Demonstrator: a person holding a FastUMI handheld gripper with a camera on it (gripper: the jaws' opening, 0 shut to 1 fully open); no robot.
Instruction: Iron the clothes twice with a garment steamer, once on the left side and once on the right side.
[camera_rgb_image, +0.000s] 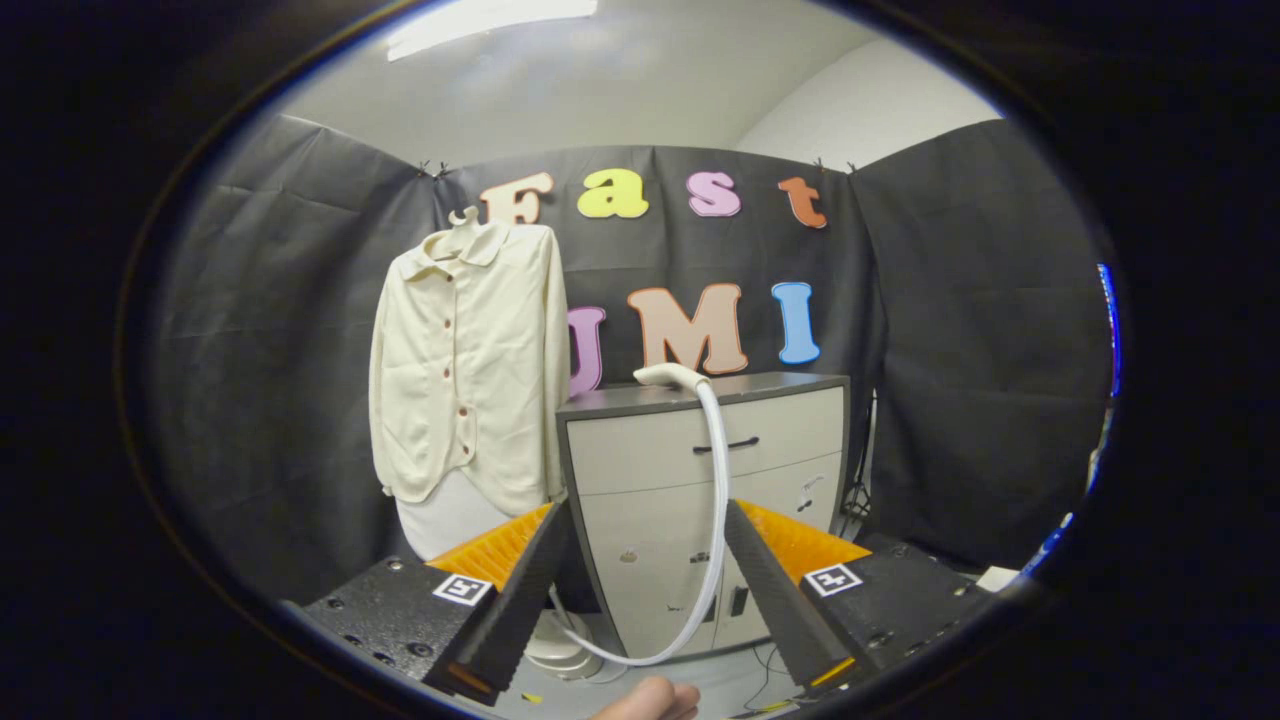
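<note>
A cream button-up shirt hangs on a hanger against the booth wall, beyond and a little left of my fingers. The white steamer head lies on top of a grey cabinet, straight ahead beyond the fingers. Its white hose drops down the cabinet front and curves to a white base unit on the floor, just right of the left finger. My gripper stands open, well short of the steamer, with nothing between its fingers.
The cabinet has a drawer with a dark handle and doors below. Part of a hand shows beneath the fingers. Cables hang at the cabinet's right side. A white stand shows under the shirt.
</note>
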